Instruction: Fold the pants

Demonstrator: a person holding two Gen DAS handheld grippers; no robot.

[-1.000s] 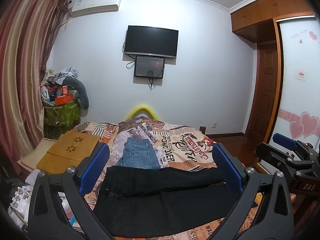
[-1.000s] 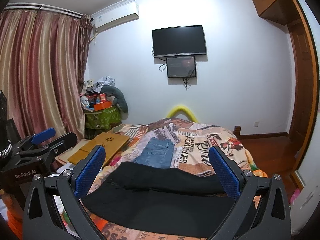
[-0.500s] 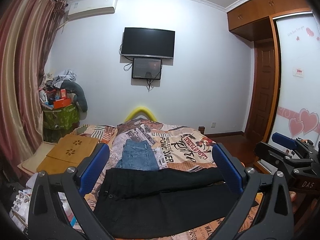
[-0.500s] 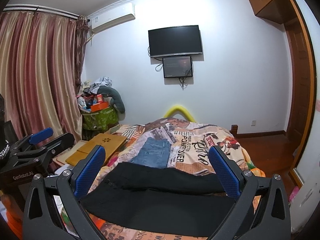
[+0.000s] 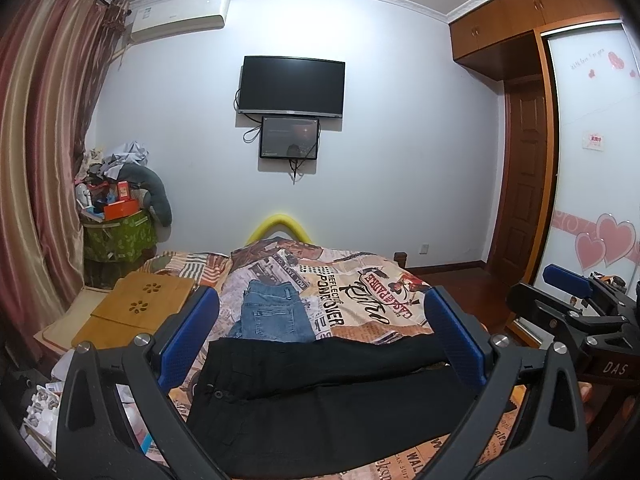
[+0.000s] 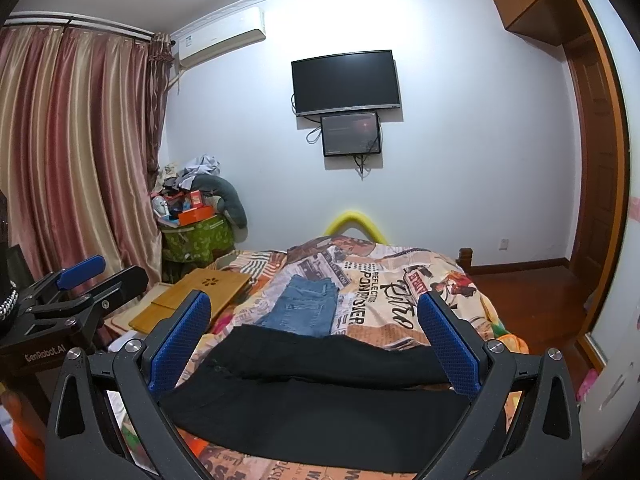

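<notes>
the black pants (image 5: 320, 396) lie spread crosswise on the near end of the bed (image 5: 360, 292), waistband with its button toward the left, legs running to the right, one leg lying partly over the other; in the right wrist view the same black pants (image 6: 320, 400) fill the span between the blue pads; just beyond them, touching their far edge, sit folded blue jeans (image 5: 276, 316) on the newspaper-print bedcover; the left tongs (image 5: 322, 340) hang above the pants with the jaws spread wide and nothing between them; the right tongs (image 6: 314, 340) are likewise wide apart and hold nothing, hovering over the pants' right half; each tool shows at the edge of the other's view, the right one beside the bed's right side, the left one at its left; a bamboo lap tray (image 5: 136, 312) rests at the left of the bed; on the far wall hang a dark tv (image 5: 292, 86) with a smaller screen (image 5: 290, 138) just under it; an air conditioner (image 5: 180, 16) sits high near striped curtains (image 5: 36, 160); a green box piled with clutter (image 5: 118, 236) stands in the corner.
</notes>
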